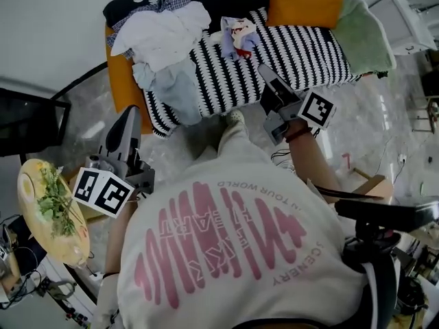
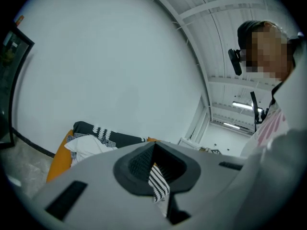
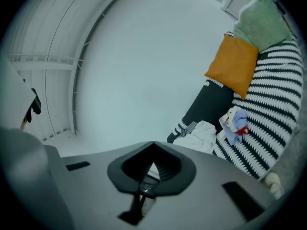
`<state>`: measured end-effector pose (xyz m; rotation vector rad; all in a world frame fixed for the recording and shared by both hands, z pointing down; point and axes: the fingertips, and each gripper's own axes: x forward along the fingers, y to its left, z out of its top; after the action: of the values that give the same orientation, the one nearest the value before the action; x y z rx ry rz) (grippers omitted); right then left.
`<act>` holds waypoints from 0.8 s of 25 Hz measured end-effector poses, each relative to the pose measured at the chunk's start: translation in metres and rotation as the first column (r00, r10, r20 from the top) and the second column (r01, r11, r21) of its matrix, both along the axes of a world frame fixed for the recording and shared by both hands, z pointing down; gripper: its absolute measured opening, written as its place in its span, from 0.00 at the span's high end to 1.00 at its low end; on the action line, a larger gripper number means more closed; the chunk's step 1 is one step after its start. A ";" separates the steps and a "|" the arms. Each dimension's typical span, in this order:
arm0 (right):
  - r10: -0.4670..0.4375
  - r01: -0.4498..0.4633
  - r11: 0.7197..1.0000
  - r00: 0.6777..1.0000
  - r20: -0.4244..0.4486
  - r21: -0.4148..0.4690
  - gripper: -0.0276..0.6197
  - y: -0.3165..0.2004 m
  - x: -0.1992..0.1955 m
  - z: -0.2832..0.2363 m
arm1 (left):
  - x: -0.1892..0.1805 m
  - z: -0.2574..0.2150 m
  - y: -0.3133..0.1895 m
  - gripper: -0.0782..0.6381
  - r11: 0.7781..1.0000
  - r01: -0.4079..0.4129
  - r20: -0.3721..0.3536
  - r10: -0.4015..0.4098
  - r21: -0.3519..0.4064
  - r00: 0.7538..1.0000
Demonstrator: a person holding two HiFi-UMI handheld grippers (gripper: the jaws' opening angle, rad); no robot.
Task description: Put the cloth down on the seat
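A small lavender, white and red cloth [image 1: 236,36] [image 3: 233,123] lies crumpled on the black-and-white striped sofa seat [image 1: 302,53]. My right gripper [image 1: 263,68] hovers over the seat's front edge, just right of and below that cloth. It is shut and holds nothing, and its jaws [image 3: 153,145] meet with nothing between them. My left gripper [image 1: 130,113] points upward beside the sofa's left front corner, apart from the seat. In the left gripper view that gripper [image 2: 154,145] looks shut and empty.
A pile of white, plaid and pale blue clothes [image 1: 161,36] [image 2: 88,145] [image 3: 199,135] covers the seat's left end. An orange cushion [image 1: 305,2] and a green one [image 1: 363,36] lean at the back right. A round yellow tray with greenery [image 1: 51,211] stands at left.
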<state>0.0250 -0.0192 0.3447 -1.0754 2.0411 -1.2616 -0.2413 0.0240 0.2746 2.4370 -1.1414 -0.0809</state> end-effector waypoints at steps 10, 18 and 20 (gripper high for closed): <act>0.015 -0.014 1.000 0.998 -0.061 0.007 0.94 0.003 0.006 -0.005 | 0.004 0.010 -0.001 0.88 1.000 -0.021 -0.022 0.021 -0.014 1.000; 0.022 -0.020 1.000 0.989 -0.149 0.018 0.94 -0.001 0.013 -0.004 | 0.003 0.005 -0.007 0.88 1.000 -0.020 -0.029 0.019 -0.004 0.999; 0.027 -0.024 0.999 0.988 -0.151 0.024 0.94 -0.001 0.016 -0.005 | 0.005 0.004 -0.007 0.88 1.000 -0.025 -0.028 0.025 0.003 0.999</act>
<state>0.0411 -0.0202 0.3394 -1.2166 2.1400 -1.1736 -0.2366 0.0169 0.2782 2.4440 -1.0988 -0.1082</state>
